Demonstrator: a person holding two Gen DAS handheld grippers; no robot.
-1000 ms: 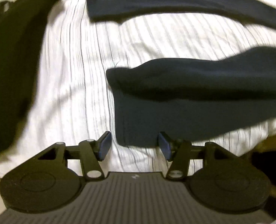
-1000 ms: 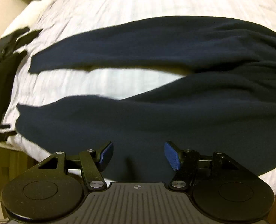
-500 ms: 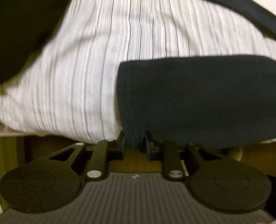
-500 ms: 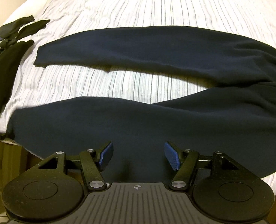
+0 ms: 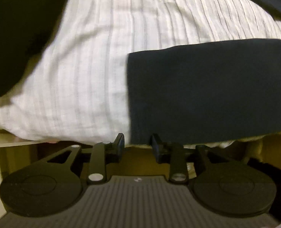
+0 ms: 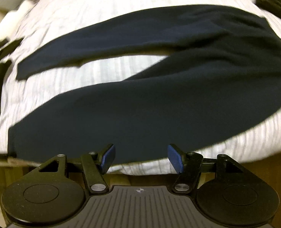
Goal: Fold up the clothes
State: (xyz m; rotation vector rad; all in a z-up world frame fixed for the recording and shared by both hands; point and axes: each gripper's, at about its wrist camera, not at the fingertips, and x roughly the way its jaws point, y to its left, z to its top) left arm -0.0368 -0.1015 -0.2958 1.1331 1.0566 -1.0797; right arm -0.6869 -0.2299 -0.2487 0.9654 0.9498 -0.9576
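Both tongs stand parted with nothing between their fingers: the left gripper (image 5: 137,142) narrowly, at the hem corner of the navy trousers (image 6: 150,110), the right gripper (image 6: 140,156) wide, at the near leg's lower edge. These trousers lie spread across the striped bedspread (image 5: 79,72), legs splayed apart, the near leg along the mattress edge. A shallow pinch there might catch bedspread with cloth, or the hem could slide off. Black clothing (image 5: 16,28) lies left.

A home bedroom: a bed with a white striped duvet (image 6: 121,70), pillows (image 6: 9,3) at its head, clothes laid across it.
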